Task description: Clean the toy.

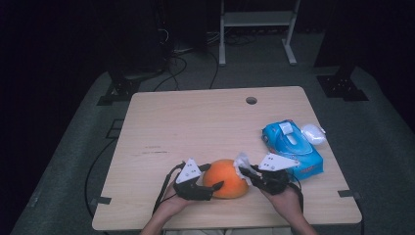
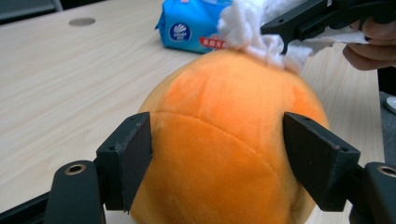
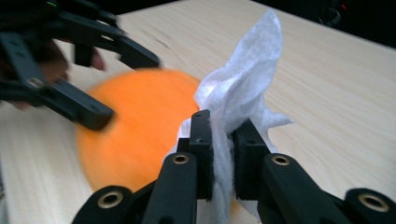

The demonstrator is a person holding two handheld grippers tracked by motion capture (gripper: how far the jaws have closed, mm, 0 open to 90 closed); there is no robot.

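The orange ball [image 1: 226, 178] sits at the table's [image 1: 195, 122] 6 o'clock edge — the left gripper [image 1: 208, 188] clamps it, while the right gripper [image 1: 249, 172], at its 3 o'clock, pinches a white wipe [image 1: 241, 161] against it.

A bright orange round plush ball [image 1: 225, 178], crossed by darker stitched seams, is seen on the pale wood-grain counter [image 1: 195, 122]. A plain white crumpled wipe [image 3: 243, 93] is shown against it. The soft plastic wipe packet [image 1: 293, 147] is coloured blue, with a white flap and red lettering. Both tongs are black.
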